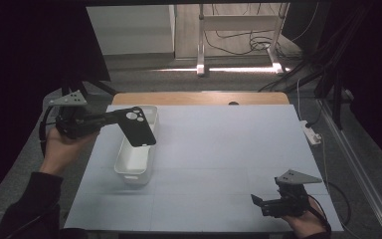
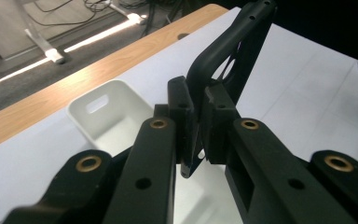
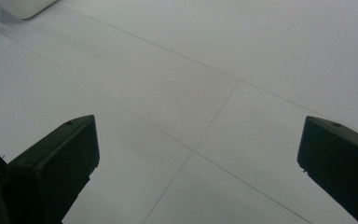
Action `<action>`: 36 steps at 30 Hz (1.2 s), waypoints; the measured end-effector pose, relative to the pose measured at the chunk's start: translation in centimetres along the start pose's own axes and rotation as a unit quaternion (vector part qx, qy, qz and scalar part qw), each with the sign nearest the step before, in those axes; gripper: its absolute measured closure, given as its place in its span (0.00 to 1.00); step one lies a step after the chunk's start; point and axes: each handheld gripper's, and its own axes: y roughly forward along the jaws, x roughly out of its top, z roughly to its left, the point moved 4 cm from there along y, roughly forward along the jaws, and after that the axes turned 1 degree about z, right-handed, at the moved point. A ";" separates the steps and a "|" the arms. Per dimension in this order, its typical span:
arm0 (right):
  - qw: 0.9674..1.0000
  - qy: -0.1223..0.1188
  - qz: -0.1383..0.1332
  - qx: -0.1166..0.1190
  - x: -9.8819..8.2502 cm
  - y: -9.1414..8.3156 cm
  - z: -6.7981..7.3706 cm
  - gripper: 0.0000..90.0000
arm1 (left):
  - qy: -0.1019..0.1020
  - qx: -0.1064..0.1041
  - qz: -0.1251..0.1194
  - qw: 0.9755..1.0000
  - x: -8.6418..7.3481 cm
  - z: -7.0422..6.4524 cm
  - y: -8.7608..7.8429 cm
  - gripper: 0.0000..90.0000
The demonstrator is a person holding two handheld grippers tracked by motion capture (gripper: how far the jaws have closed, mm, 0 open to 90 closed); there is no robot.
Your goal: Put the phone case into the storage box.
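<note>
My left gripper (image 2: pixel 198 126) has its jaws pinching a black phone case (image 1: pixel 136 126) by one edge, pads pressed flat on both faces of the wall. It hangs in the air over the far end of the white bin (image 1: pixel 132 167), on the left side of the table (image 1: pixel 219 149). My guess is it's light and a bit bendy, thin plastic or rubber, so it may flex or swing if I move fast. An edge grip near a corner looks like the sane place to hold it. The long axis runs from the jaws out toward the right and near side, camera cutouts at the far end, open face tilted up-ish. My right gripper (image 1: pixel 259 201) sits near right, jaws spread wide, nothing between them.
</note>
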 end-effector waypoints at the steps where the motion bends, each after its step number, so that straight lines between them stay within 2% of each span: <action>1: 1.000 0.001 -0.001 0.000 0.0 -0.1 0.0 0.00 | -0.001 0.002 0.001 1.000 -0.1 0.2 0.0 0.92; 11: 1.000 0.004 -0.002 -0.003 -0.1 -0.4 -0.2 0.00 | -0.007 0.020 0.003 1.000 -0.6 1.5 0.2 0.92; 17: 1.000 0.008 -0.009 -0.002 -0.2 -0.5 -0.3 0.00 | -0.007 0.026 0.009 1.000 -0.9 2.2 0.9 0.92; 29: 1.000 0.009 -0.005 0.002 -0.2 -0.4 -0.3 0.00 | -0.016 0.032 0.012 0.999 -1.5 3.9 3.1 0.92; 36: 1.000 0.010 -0.004 0.004 -0.2 -0.4 -0.3 0.00 | -0.015 0.032 0.014 0.999 -1.3 4.6 4.6 0.92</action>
